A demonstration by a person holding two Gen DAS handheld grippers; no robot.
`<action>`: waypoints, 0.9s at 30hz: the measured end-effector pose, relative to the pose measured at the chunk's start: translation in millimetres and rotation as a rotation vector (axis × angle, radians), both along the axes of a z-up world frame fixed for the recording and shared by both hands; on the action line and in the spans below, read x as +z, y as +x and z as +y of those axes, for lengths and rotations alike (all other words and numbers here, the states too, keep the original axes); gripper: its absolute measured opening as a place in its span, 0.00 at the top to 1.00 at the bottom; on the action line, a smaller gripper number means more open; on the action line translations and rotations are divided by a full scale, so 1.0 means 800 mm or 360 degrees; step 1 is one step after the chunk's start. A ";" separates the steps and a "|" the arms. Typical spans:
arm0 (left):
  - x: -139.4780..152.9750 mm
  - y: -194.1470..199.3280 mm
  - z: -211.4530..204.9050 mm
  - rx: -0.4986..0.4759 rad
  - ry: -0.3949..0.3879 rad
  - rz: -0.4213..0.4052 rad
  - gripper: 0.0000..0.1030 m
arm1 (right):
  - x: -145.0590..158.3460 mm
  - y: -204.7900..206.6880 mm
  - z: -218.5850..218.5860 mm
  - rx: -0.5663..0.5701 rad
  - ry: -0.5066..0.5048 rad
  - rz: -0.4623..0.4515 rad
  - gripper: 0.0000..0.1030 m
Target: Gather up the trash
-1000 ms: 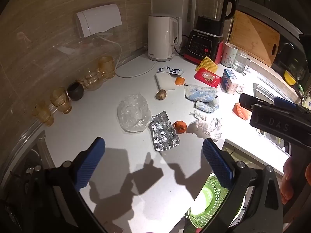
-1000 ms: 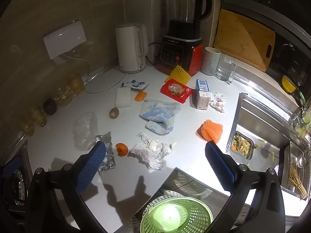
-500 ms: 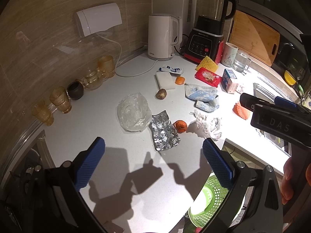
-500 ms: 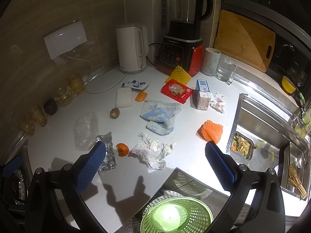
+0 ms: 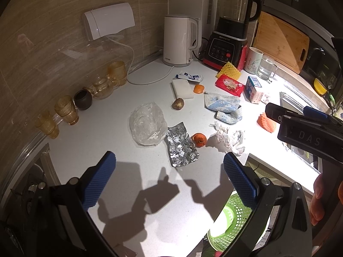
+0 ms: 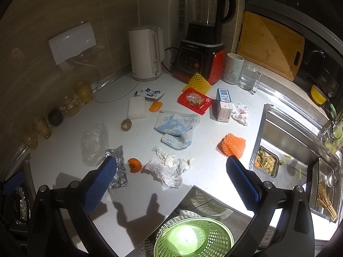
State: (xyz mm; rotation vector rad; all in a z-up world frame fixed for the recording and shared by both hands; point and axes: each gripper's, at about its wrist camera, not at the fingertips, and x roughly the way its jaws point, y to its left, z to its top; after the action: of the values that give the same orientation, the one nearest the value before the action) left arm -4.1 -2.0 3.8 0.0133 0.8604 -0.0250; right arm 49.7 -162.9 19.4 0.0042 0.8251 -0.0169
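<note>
Nothing is being collected yet, as far as the views show. The left gripper (image 5: 169, 169) is hovering above the counter (image 5: 139, 184) with its jaws wide and empty. The right gripper (image 6: 171, 174) is doing the same, jaws wide, nothing between them.

The trash is lying spread over the middle of the counter. Nearest the left gripper are a sheet of crumpled foil (image 5: 182, 145), a clear plastic bag (image 5: 146, 127) touching its left edge, and an orange peel (image 5: 199, 139) just beside its right edge. A wad of crumpled paper (image 6: 168, 168) is sitting nearest the right gripper. Farther back are a cloth (image 6: 175, 126), an orange foam net (image 6: 233, 145), a red wrapper (image 6: 195, 100), a small carton (image 6: 224, 105), a yellow foam net (image 6: 197, 82) and a second tissue (image 6: 241, 113).

A green basket (image 6: 193, 235) is standing below the counter's front edge, apparently the bin; its contents cannot be made out through glare. By my judgement the job is at its start, with every item left.

Room for movement is good over the front of the counter. Constraints are lying at the margins: amber glasses (image 5: 64, 109) along the left wall, the kettle (image 5: 180, 40) and blender (image 5: 231, 25) at the back, the sink (image 6: 289, 150) dropping away on the right, and the counter's cut-in corner above the basket.
</note>
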 end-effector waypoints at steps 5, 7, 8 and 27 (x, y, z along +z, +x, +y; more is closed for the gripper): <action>0.000 -0.001 -0.001 -0.0003 0.0001 -0.0001 0.06 | -0.002 0.003 0.001 -0.0002 0.0000 -0.0003 0.02; 0.000 -0.002 -0.003 -0.0006 0.0003 -0.0002 0.06 | -0.002 0.003 0.004 -0.0003 0.0000 -0.0003 0.02; 0.000 0.000 0.000 0.0000 -0.0003 0.0003 0.06 | -0.002 0.002 0.004 -0.0004 0.0001 -0.0003 0.02; -0.037 0.010 -0.012 -0.0085 0.0016 -0.0055 0.06 | -0.045 0.012 -0.013 0.0086 -0.0001 0.0052 0.02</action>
State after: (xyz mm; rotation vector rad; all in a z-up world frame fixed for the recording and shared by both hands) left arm 3.6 -11.7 -25.8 0.0459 0.8252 -0.0704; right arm 59.5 -173.0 -16.6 -0.0192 0.8577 0.0339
